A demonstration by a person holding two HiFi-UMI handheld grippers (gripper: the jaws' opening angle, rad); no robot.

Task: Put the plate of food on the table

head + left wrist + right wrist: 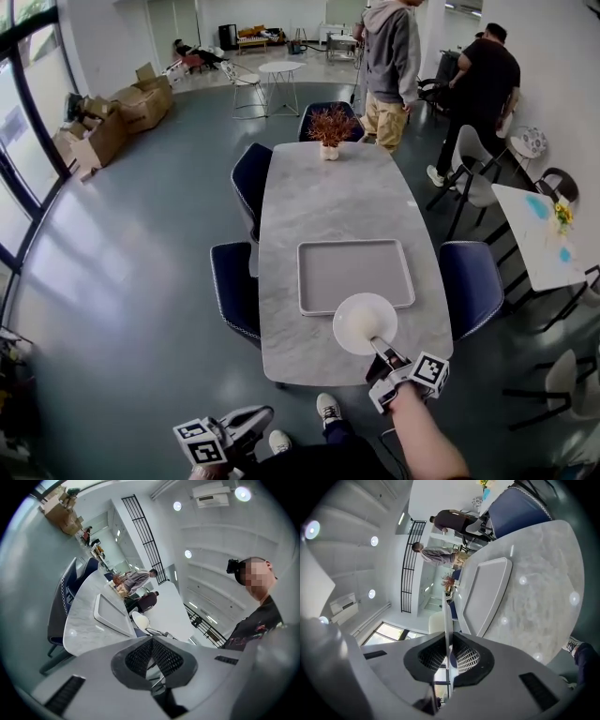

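Observation:
A white round plate (364, 322) hangs over the near edge of the grey tray (354, 275) on the marble table (319, 197). My right gripper (382, 350) is shut on the plate's near rim; in the right gripper view the plate (448, 620) runs edge-on between the pads. Food on it is not discernible. My left gripper (246, 424) sits low at the bottom left, away from the table, its jaws together with nothing between them. In the left gripper view the plate (139, 620) shows beyond the tray (110, 614).
A potted dry plant (329, 128) stands at the table's far end. Dark blue chairs (235, 291) flank both sides. Two people (392, 66) stand beyond the far end. Cardboard boxes (112, 117) lie at the back left, a white table (539, 230) at right.

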